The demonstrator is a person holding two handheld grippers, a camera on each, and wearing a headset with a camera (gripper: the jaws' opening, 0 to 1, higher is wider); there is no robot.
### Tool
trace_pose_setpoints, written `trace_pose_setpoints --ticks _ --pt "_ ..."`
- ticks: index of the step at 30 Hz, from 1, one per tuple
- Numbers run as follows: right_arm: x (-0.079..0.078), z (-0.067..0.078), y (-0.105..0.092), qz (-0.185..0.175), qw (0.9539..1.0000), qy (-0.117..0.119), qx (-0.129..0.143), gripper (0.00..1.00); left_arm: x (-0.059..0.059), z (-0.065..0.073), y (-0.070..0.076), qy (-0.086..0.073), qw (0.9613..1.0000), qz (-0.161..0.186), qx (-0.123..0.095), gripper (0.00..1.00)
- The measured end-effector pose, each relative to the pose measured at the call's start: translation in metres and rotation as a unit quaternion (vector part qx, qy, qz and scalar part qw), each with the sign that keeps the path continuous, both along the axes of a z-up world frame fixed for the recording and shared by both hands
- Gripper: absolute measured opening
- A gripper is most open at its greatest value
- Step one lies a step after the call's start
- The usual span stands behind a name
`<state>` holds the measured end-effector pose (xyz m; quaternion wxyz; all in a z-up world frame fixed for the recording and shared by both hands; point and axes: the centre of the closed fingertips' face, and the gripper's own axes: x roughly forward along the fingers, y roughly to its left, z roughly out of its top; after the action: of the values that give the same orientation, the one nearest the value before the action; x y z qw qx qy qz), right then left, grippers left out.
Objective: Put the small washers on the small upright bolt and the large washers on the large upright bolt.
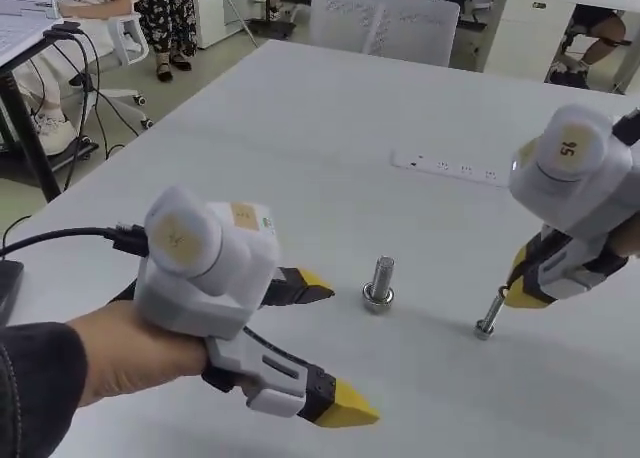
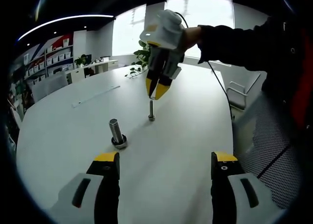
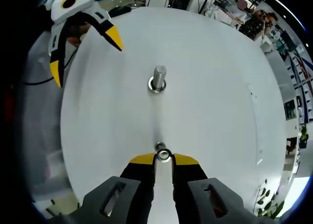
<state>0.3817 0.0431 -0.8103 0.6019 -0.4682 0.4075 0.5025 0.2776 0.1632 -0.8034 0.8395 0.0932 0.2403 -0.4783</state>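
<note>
- Left gripper point(image 1: 330, 346), lower left of the head view: jaws wide apart, empty.
- Large bolt point(image 1: 379, 283), centre: upright, with a large washer point(image 1: 377, 299) at its base.
- Small bolt point(image 1: 489, 313), right of centre: upright, long axis near vertical.
- Right gripper point(image 1: 514, 293), right edge: jaws closed on a small washer point(image 3: 163, 155), just above the small bolt's tip. It is the nearer gripper; the descent should follow the bolt's axis.

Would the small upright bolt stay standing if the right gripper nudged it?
Likely tippy: the small bolt is slim and tall, standing on its narrow head. Once down, its round shank would probably roll. The right gripper, holding the small washer, is right at its top, so a slight sideways touch might topple it.
</note>
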Motion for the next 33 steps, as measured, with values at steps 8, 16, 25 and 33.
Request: trace_pose_setpoints --ticks 8,16,25,33 --pt "0.001 -0.004 0.001 0.003 1.0 0.004 -0.004 0.13 0.0 -0.001 0.0 0.002 1.0 0.0 -0.001 0.76" --pt "0.001 -0.007 0.001 0.002 0.9999 0.008 -0.006 0.13 -0.001 -0.002 0.0 0.003 1.0 -0.001 -0.002 0.76" --pt "0.002 -0.015 0.0 0.001 0.9998 0.015 -0.009 0.13 -0.001 -0.002 0.0 0.005 1.0 0.001 -0.003 0.76" --pt "0.002 -0.028 0.0 -0.005 0.9995 0.029 -0.01 0.13 -0.001 -0.004 0.0 0.008 1.0 0.001 -0.003 0.76"
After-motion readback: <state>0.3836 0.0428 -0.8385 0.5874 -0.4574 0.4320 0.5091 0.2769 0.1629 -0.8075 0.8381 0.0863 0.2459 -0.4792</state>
